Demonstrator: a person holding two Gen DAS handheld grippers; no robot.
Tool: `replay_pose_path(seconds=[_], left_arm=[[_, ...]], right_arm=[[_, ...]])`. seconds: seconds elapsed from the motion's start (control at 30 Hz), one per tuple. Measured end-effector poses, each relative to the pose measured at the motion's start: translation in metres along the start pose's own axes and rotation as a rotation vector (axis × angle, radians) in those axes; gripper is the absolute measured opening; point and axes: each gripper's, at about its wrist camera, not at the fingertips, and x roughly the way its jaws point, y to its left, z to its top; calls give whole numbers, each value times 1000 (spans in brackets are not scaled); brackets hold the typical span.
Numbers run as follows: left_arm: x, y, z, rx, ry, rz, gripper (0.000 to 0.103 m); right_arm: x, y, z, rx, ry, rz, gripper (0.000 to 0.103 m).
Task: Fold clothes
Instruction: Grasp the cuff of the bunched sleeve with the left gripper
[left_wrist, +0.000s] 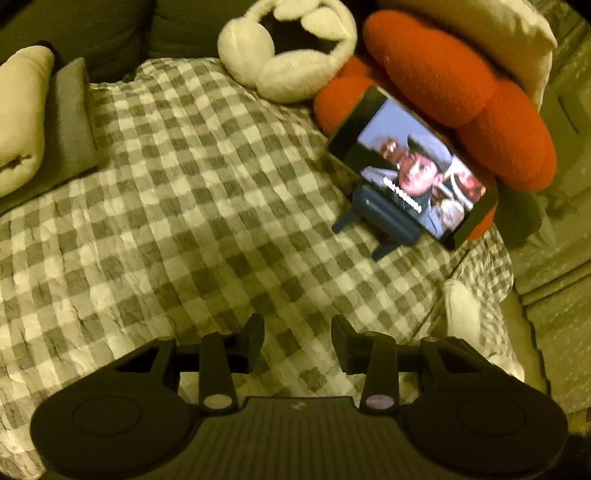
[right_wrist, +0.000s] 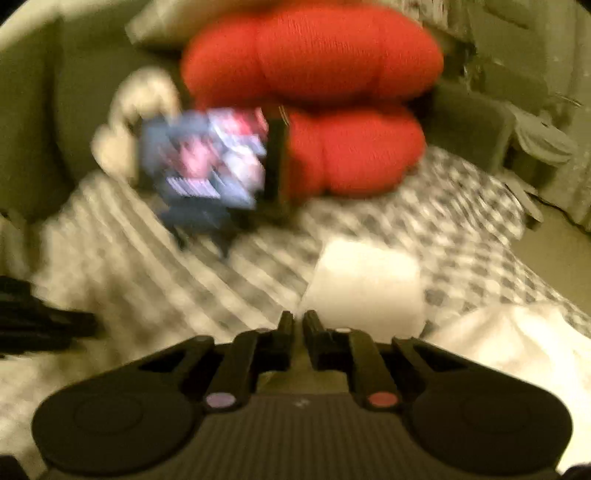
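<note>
Clothes are seen as a white folded piece (right_wrist: 364, 280) on the checked cover (right_wrist: 461, 221), at one o'clock just beyond the nearly closed, empty right gripper (right_wrist: 298, 323), while the left gripper (left_wrist: 297, 332), parted and empty, is farther off.

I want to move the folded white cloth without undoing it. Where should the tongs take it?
Likely by the near edge of the folded white cloth, coming low from the front with the right tongs. It lies flat on the checked bedspread, that edge facing them. Blur hides the layers.
</note>
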Motion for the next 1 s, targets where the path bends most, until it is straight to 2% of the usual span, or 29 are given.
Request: replay_pose_path(seconds=[0.03,0.1,0.2,0.27,0.37,0.47,0.5,0.57,0.67,0.77,0.83,0.93,1.0], left_arm=[[-2,2,1,-5,-7,-2,39],[-5,6,3,-20,-20,-5,39],[-10,14,5,-55,-33,12,38],[-15,21,6,-84,-53,23,38],[-20,26,7,-70,-85,51,38],[-19,33,9,-83,-76,62,38],[-18,35,9,-89,-68,62,38],[-15,35,7,-87,-55,67,39],[-11,25,1,-25,-46,57,39],[1,10,-5,72,-23,38,47],[11,0,-10,151,4,20,55],[28,-12,-17,242,57,12,57],[35,-15,-22,242,91,22,58]], right_arm=[[-12,1,-3,11,-39,51,9],[-30,17,-15,-49,-66,137,9],[-45,40,-40,-164,-48,260,9],[-48,56,-55,-260,-24,310,10],[-50,68,-67,-310,9,283,11],[-62,64,-73,-317,8,327,25],[-67,63,-75,-323,8,345,35],[-74,64,-79,-380,18,362,35],[-78,69,-84,-399,6,281,35],[-84,62,-86,-353,-10,256,36],[-92,57,-89,-316,-20,272,42],[-102,49,-93,-282,-28,241,44],[-106,42,-94,-254,-35,227,44]])
